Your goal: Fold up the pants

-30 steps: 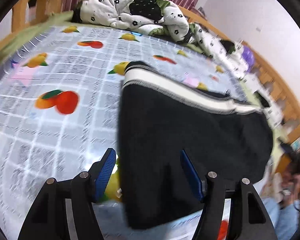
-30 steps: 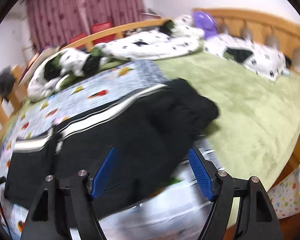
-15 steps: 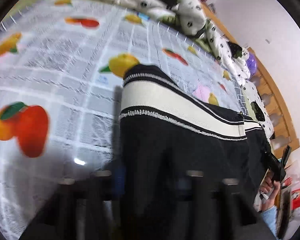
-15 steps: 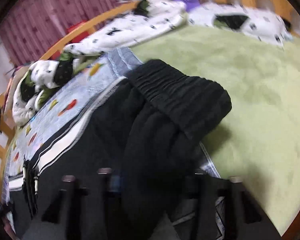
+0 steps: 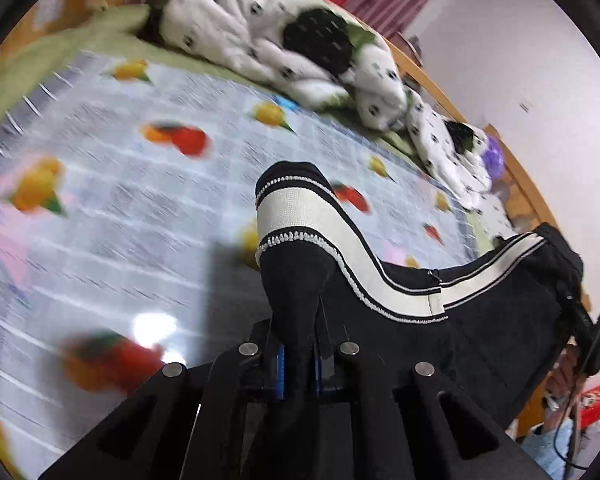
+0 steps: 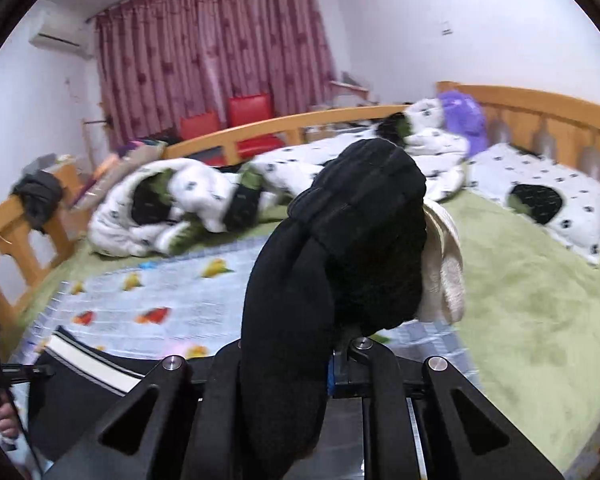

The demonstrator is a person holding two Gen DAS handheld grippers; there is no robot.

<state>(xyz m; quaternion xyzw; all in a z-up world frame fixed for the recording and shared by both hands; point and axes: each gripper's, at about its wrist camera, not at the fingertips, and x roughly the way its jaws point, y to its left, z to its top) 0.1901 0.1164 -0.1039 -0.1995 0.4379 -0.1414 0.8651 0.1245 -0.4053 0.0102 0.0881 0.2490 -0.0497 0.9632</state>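
Observation:
The black pants [image 5: 480, 320] with a white side stripe [image 5: 300, 216] hang between both grippers above the fruit-print mat [image 5: 100, 200]. My left gripper [image 5: 298, 372] is shut on the leg end, which stands up in front of the camera. My right gripper [image 6: 328, 368] is shut on the elastic waistband end [image 6: 364, 208], bunched and raised in front of the lens, with a white pocket lining [image 6: 444, 264] hanging out. The rest of the pants [image 6: 80, 392] sags at lower left in the right wrist view.
A rumpled white spotted quilt [image 5: 292, 40] lies along the far side of the bed, also in the right wrist view [image 6: 172, 208]. Green blanket [image 6: 532, 300] covers the right side. A wooden bed frame [image 6: 540, 112], a pillow [image 6: 548, 196] and red chairs [image 6: 248, 116] are behind.
Both grippers went from open above the flat pants to shut on its two ends, and lifted them off the mat.

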